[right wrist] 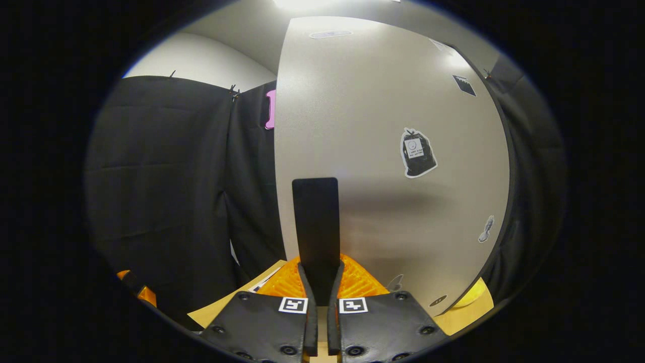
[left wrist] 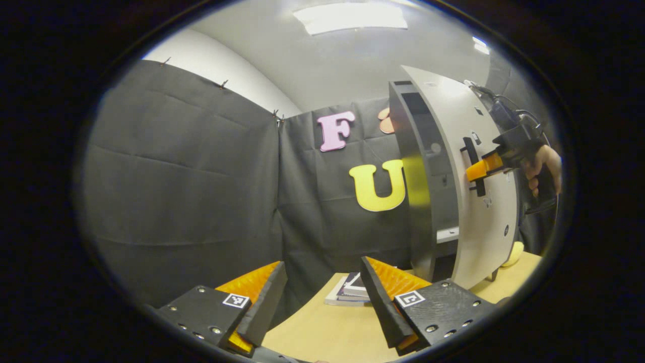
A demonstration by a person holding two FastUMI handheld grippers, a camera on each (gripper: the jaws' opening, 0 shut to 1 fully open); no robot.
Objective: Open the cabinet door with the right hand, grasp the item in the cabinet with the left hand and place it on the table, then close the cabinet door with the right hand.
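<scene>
Where the right gripper (right wrist: 317, 282) meets the cabinet door (right wrist: 393, 166), its two fingers are clamped on the dark upright handle (right wrist: 316, 222), one on each side, and the lower end of the handle is lost between them. In the left gripper view the same gripper (left wrist: 478, 170) shows farther off, pinching the handle (left wrist: 473, 166) with a hand (left wrist: 546, 169) behind it, partly cut off at the edge. The door (left wrist: 478, 201) stands a little ajar from the cabinet's dark frame (left wrist: 413, 191); through the narrow gap only a pale shelf edge (left wrist: 447, 234) can be made out, so the item inside is hidden and I cannot tell where it sits. The left gripper (left wrist: 322, 297) hangs over the wooden table (left wrist: 322, 333) with its fingers wide apart, holding nothing. Some books (left wrist: 350, 292) lie on the table near the cabinet's foot (half covered by one finger). A yellow rounded thing (left wrist: 514, 254) peeks from behind the door's lower corner, too hidden to name.
</scene>
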